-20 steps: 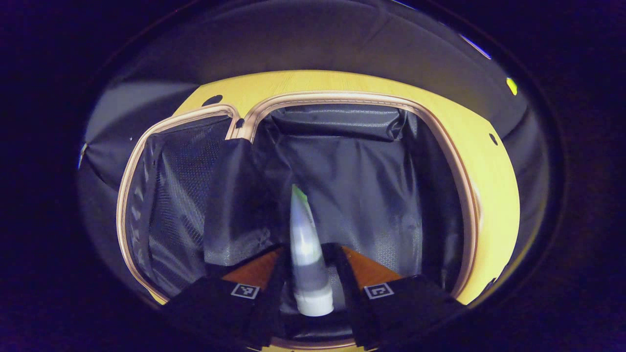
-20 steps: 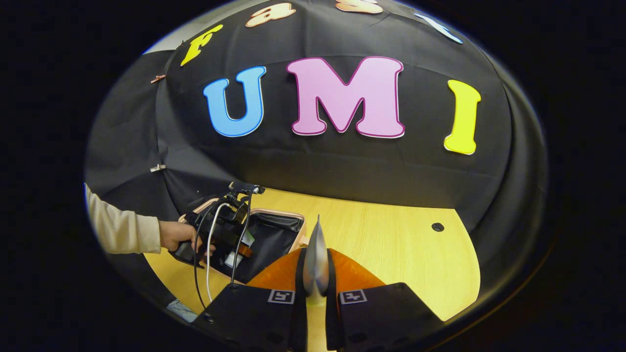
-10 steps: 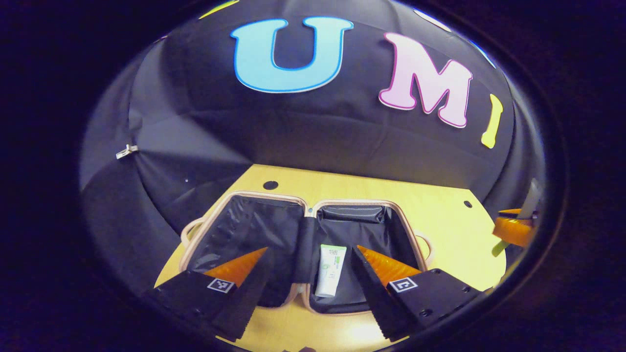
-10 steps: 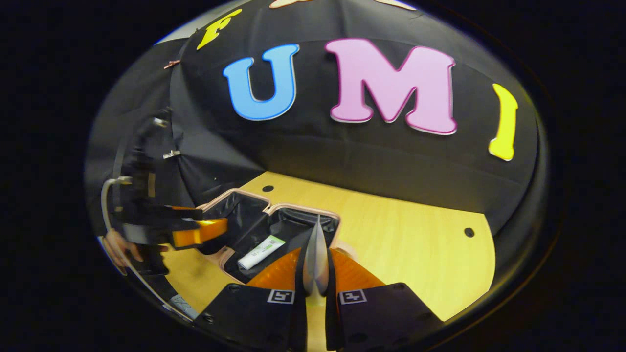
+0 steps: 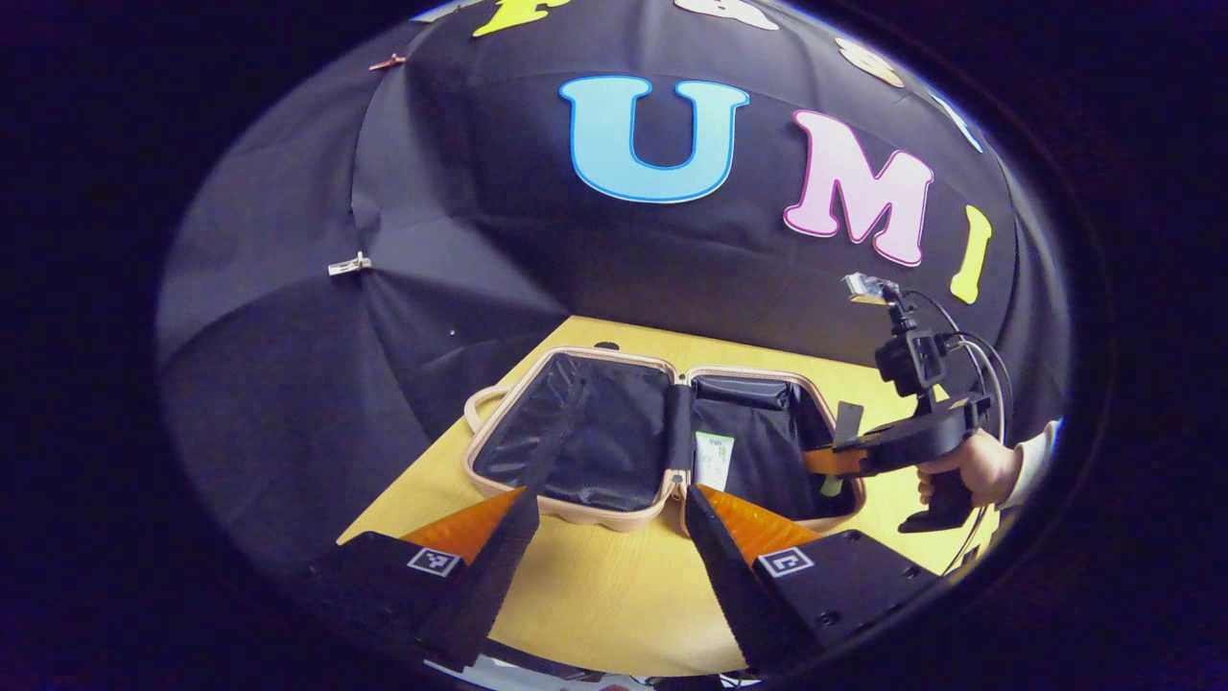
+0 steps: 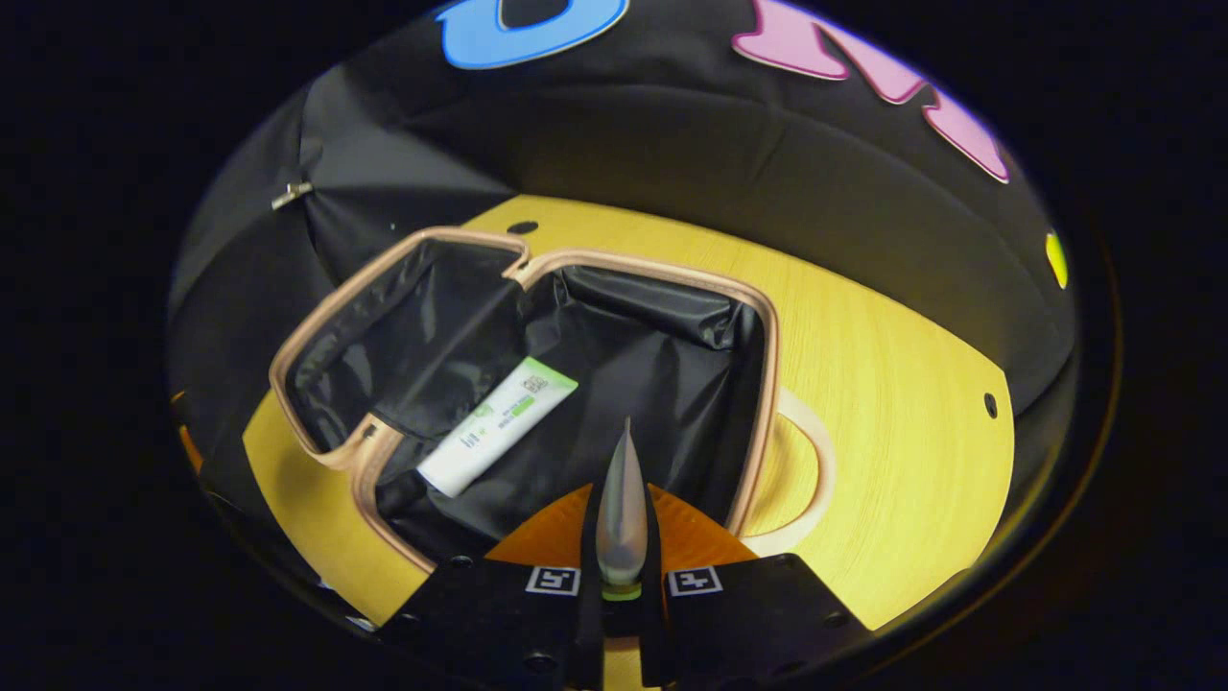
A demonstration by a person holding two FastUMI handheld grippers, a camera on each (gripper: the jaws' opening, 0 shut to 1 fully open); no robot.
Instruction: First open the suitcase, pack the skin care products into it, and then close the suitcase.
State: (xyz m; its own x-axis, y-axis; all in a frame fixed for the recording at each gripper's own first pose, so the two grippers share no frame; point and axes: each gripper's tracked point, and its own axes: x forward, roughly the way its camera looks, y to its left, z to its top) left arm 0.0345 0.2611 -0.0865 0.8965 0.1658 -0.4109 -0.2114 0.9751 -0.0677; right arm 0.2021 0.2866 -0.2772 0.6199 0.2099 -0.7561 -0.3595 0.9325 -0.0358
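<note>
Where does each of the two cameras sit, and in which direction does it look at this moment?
Left gripper view: rides on the open left gripper, held back above the table's near edge, facing the open suitcase; the right gripper and a hand show farther off.
Right gripper view: rides on the right gripper, shut on a silver tube, looking down into the suitcase.
Shared: suitcase, white tube inside, yellow table.

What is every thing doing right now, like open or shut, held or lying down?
suitcase: open, both halves flat on the table.
white tube: lying loose in the suitcase's right half.
grey tube: held edge-on over the suitcase.
left gripper: open, holding nothing, above the table's near edge.
right gripper: shut on the grey tube.
</note>
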